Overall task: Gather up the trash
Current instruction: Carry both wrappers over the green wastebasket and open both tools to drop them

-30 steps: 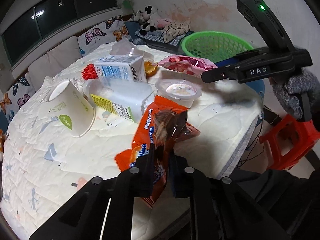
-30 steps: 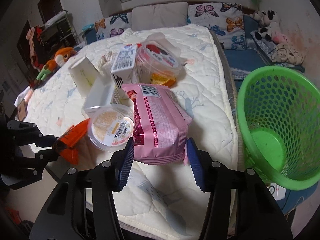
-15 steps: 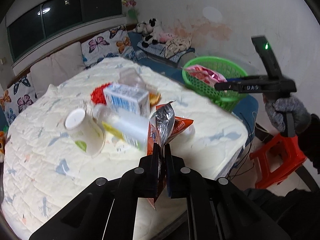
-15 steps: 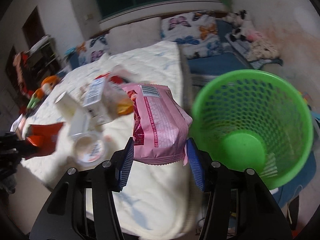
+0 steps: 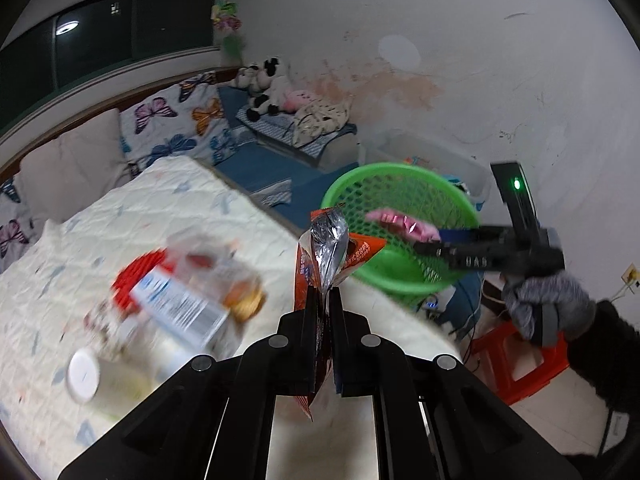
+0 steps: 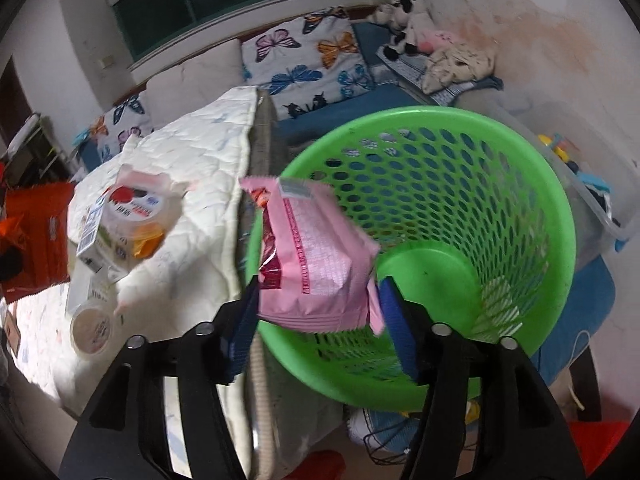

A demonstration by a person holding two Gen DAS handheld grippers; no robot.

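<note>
Holding, left: the left gripper (image 5: 324, 300) has its fingers pressed together on an orange snack wrapper (image 5: 320, 256), which stands up from the jaws with its silver lining showing, above the near edge of the mattress (image 5: 152, 208)
Holding, right: the right gripper (image 6: 316, 300) pinches a pink snack bag (image 6: 316, 248) between its blue pads (image 6: 394, 312); the bag hangs over the near rim of the green basket (image 6: 560, 216), partly above its opening
Basket: sits just beside the mattress edge; its floor looks bare green, so by my reading nothing has landed in it yet
Left on the mattress, nearer: a round lidded cup (image 6: 91, 326) and a white paper cup (image 5: 86, 372) lying on its side
Left on the mattress, farther: a milk carton (image 5: 180, 312), blurred, and a clear tub with a red-printed lid (image 6: 138, 204) touching it
Far background: butterfly pillows (image 6: 308, 52) and soft toys (image 6: 408, 12) against the wall, not part of the job
Progress: early; two pieces are lifted and on the way, neither is binned, and at least four more pieces wait
Next, as a judgement: the pink bag seems placed for release, though it may catch the rim; the orange wrapper has farther to travel
</note>
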